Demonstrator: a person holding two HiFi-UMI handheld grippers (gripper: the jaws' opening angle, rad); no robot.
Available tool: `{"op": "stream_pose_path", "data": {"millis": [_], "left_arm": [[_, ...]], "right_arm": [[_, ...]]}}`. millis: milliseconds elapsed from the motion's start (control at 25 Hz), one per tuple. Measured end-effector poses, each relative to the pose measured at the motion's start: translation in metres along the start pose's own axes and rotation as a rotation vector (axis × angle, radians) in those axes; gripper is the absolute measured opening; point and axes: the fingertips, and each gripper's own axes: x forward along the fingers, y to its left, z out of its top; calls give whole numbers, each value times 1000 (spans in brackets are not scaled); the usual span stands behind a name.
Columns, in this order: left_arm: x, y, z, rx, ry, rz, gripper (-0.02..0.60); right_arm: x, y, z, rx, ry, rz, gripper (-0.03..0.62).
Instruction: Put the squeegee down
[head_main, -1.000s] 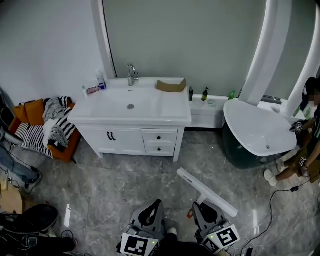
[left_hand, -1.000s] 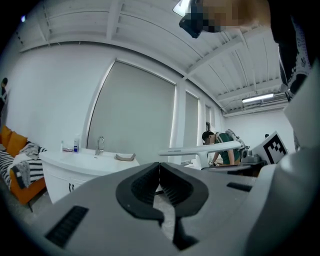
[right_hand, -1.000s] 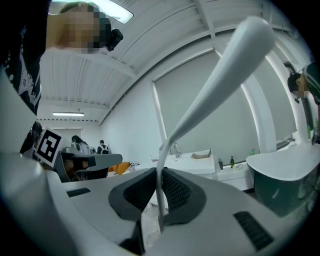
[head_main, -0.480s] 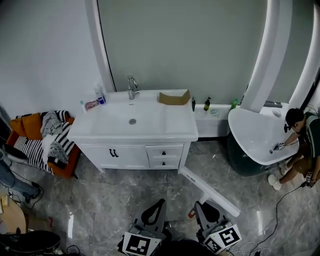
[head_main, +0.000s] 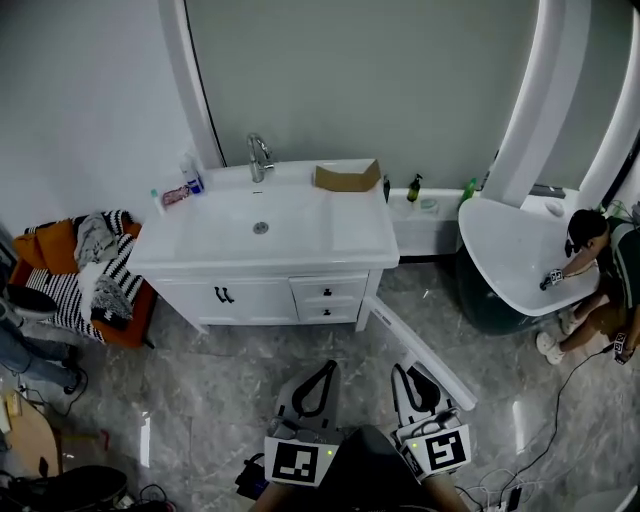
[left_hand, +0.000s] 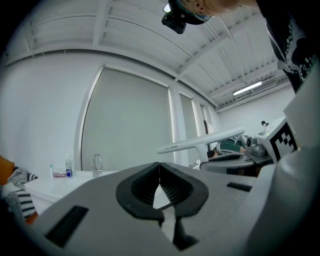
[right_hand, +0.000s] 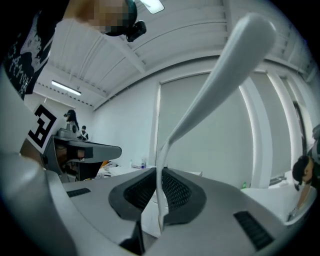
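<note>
Showroom bathroom with a grey marble floor (head_main: 200, 390), seen from above. From left: an orange chair (head_main: 58, 232) heaped with striped cloth; a white vanity counter (head_main: 330, 235) carrying one faucet (head_main: 259, 155) and one cardboard box (head_main: 346, 176); a white tub (head_main: 500, 250), at which one person (head_main: 600, 265) crouches.

Foreground: two tools. The left tool (head_main: 327, 366) is closed, tips touching, with nothing between them. The right tool (head_main: 404, 372) is clamped on the thin handle of the one squeegee (head_main: 420, 352), whose long white blade hangs above the floor, its far end near the vanity's lower right corner. It has not yet been set down.

Risks, as judged: the narrow grip on a long blade invites twisting or slipping. A swing toward the counter could strike the vanity corner. A release from height would drop the blade onto hard stone.
</note>
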Motion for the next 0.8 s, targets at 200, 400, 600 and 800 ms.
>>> {"op": "stream_pose_path", "data": {"millis": [200,400,600,800], "left_arm": [[30,4,-16,-45,40,16,5],[58,7,-20,-60,73,51,5],[92,11,-24,-95,54,119,5],[126,10,-21,-88,37,151,5]], "right_arm": [[20,-24,1,-21,-10,-15,51],[36,-53,-9,-4,17,27,51],[57,-88,-16,-5,18,71,51],[79,-118,-13,-18,7,111,51]]}}
